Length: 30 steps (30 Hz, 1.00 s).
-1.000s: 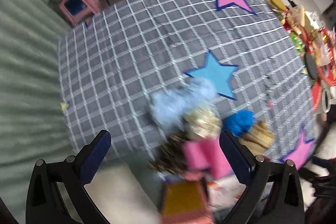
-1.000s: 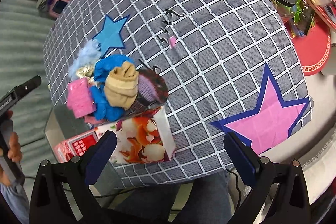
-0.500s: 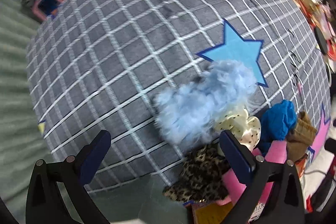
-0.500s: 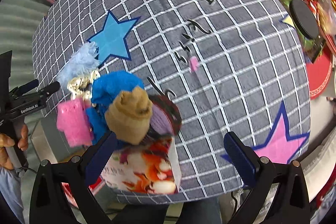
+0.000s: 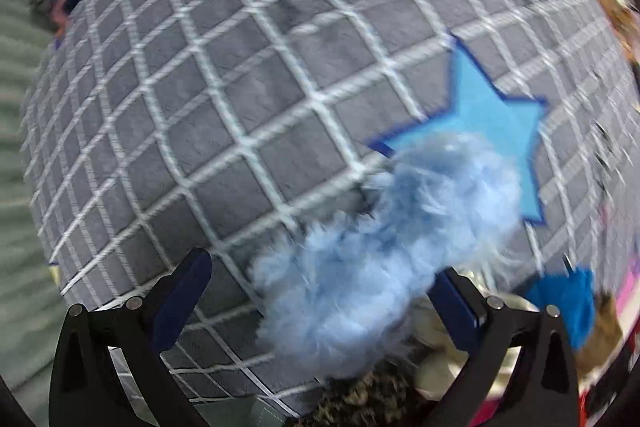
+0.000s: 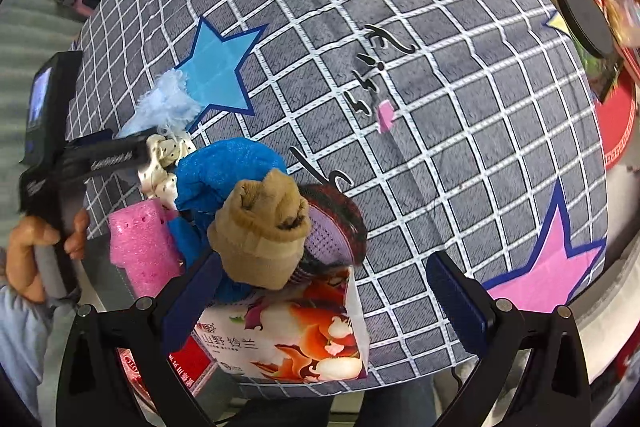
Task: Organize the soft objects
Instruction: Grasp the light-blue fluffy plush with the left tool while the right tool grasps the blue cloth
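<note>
The fluffy light-blue furry thing point(image 5: 384, 247) lies on the grey checked cloth with stars point(image 5: 240, 99), at the near left edge of the table. It is the far-left piece of a pile of soft things. Its long shape runs from the blue star point(image 5: 488, 123) down toward the left gripper point(image 5: 320, 291). The jaws of that gripper are spread wide with nothing in them, and the fluff sits between them, closer to the right jaw.

I think the left gripper should take it, since it is much nearer.

The right gripper point(image 6: 324, 287) is also spread wide and holds nothing. It hangs over the tan knitted sock ball point(image 6: 260, 227) and the colourful printed paper bag point(image 6: 288, 331).

To the left and far side, the cloth is bare, so there is room to move. Just to the right, the cream dotted bow point(image 6: 164, 163) touches the fluff and could get caught too.
</note>
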### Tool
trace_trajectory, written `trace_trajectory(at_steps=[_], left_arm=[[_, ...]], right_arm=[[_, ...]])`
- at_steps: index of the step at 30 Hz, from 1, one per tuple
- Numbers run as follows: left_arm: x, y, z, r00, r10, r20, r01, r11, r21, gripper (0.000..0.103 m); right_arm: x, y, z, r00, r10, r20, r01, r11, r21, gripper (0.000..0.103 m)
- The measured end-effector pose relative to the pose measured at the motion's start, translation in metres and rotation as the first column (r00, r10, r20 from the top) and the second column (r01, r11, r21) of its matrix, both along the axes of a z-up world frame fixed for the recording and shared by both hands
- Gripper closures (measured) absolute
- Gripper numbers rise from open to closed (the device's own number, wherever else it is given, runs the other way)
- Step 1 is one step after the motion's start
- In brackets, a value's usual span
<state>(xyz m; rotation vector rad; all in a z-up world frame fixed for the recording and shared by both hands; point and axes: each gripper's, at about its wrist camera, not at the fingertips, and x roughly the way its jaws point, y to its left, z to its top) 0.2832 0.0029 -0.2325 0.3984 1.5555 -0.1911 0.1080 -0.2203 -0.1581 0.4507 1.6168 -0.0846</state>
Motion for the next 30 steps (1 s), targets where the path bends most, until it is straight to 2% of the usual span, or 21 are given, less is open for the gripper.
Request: trace_trajectory(at_steps=[3, 6, 10, 13, 17, 19, 21, 22, 23, 26, 27, 29, 30], left_arm=[[0.017, 0.015, -0.003, 0.995, 0.093, 0.031, -0.095, 0.994, 0.058, 0.000], [0.024, 0.027, 0.005, 0.994, 0.104, 0.022, -0.104, 0.994, 0.012, 0.000], [0.021, 0.031, 0.033, 0.998, -0.035, 0.053, 0.039, 0.997, -0.072, 0.000], [0.013, 0.011, 0.039, 0.986, -0.164, -0.002, 0.163, 0.979, -0.124, 0.000], [0.005, -0.015, 0.019, 0.958, -0.272, -0.092, 0.264, 0.960, -0.090, 0.000], [0.006, -0.020, 0.014, 0.955, -0.278, -0.101, 0.272, 0.960, -0.070, 0.000], [0.008, -0.024, 0.014, 0.957, -0.281, -0.066, 0.281, 0.960, -0.017, 0.000], [0.012, -0.024, 0.015, 0.961, -0.274, -0.027, 0.275, 0.961, 0.035, 0.000], [0.016, -0.028, 0.018, 0.967, -0.254, -0.005, 0.254, 0.966, 0.040, 0.000], [0.039, -0.014, 0.027, 0.982, -0.153, 0.109, 0.136, 0.980, 0.148, 0.000], [0.048, -0.005, 0.031, 0.988, -0.108, 0.114, 0.093, 0.988, 0.127, 0.000], [0.060, 0.012, 0.039, 0.999, -0.019, 0.048, 0.020, 1.000, -0.008, 0.000], [0.061, 0.016, 0.044, 1.000, -0.005, 0.027, 0.007, 0.998, -0.061, 0.000]], right_arm=[[-0.006, -0.006, 0.003, 0.999, -0.044, 0.016, 0.044, 0.999, -0.015, 0.000], [-0.014, -0.015, 0.010, 0.995, -0.095, 0.024, 0.095, 0.995, -0.007, 0.000], [-0.026, -0.028, 0.019, 0.990, -0.131, 0.047, 0.132, 0.991, -0.019, 0.000], [-0.035, -0.035, 0.023, 0.983, -0.177, 0.051, 0.178, 0.984, -0.014, 0.000], [-0.040, -0.041, 0.031, 0.975, -0.210, 0.069, 0.212, 0.977, -0.016, 0.000], [-0.041, -0.043, 0.032, 0.974, -0.214, 0.071, 0.216, 0.976, -0.015, 0.000], [-0.042, -0.039, 0.031, 0.975, -0.213, 0.067, 0.214, 0.977, -0.012, 0.000], [-0.042, -0.038, 0.029, 0.975, -0.212, 0.062, 0.213, 0.977, -0.010, 0.000], [-0.042, -0.038, 0.027, 0.976, -0.212, 0.058, 0.213, 0.977, -0.008, 0.000], [-0.038, -0.041, 0.024, 0.977, -0.206, 0.053, 0.207, 0.978, -0.009, 0.000], [-0.038, -0.042, 0.021, 0.978, -0.203, 0.055, 0.204, 0.979, -0.010, 0.000], [-0.035, -0.050, 0.021, 0.977, -0.208, 0.054, 0.209, 0.978, -0.018, 0.000], [-0.033, -0.055, 0.020, 0.976, -0.211, 0.054, 0.213, 0.977, -0.019, 0.000]])
